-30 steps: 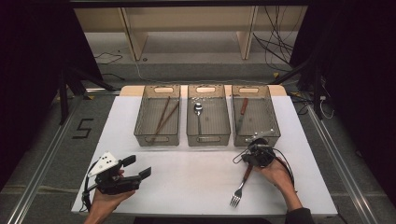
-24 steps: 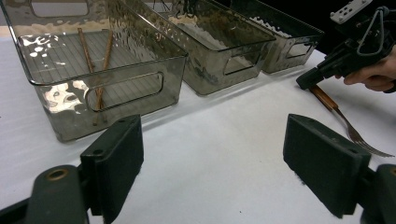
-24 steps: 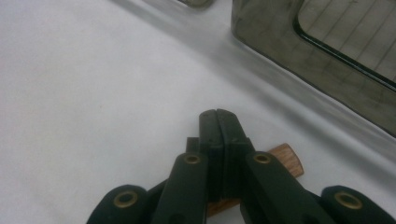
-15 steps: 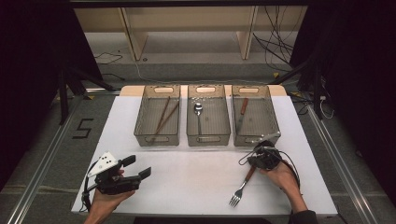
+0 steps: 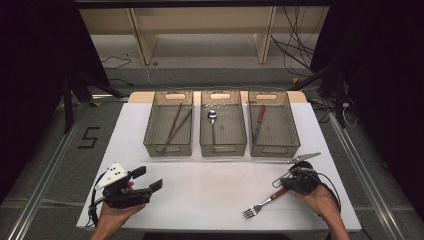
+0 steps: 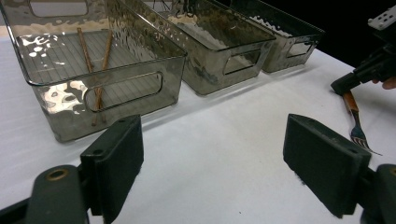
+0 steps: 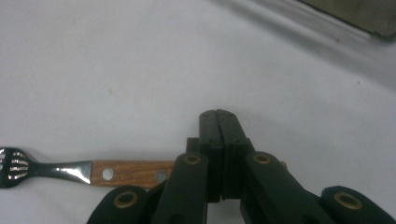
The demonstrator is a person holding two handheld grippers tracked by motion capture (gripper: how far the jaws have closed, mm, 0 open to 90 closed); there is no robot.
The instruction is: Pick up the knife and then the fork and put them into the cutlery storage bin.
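fork [image 7: 84,171]: riveted wooden handle, steel tines, flat on white table [image 5: 210,200]

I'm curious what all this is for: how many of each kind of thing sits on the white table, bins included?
Clear bins: 3
Chopsticks: 2
Spoon: 1
Knife: 1
Fork: 1
Total: 8

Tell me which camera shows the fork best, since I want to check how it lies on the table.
The high view: the whole fork lies on the white table, tines toward the person, handle end under the shut right gripper. The right gripper view gives a close look at its wooden riveted handle. The left gripper view catches it small at the edge.
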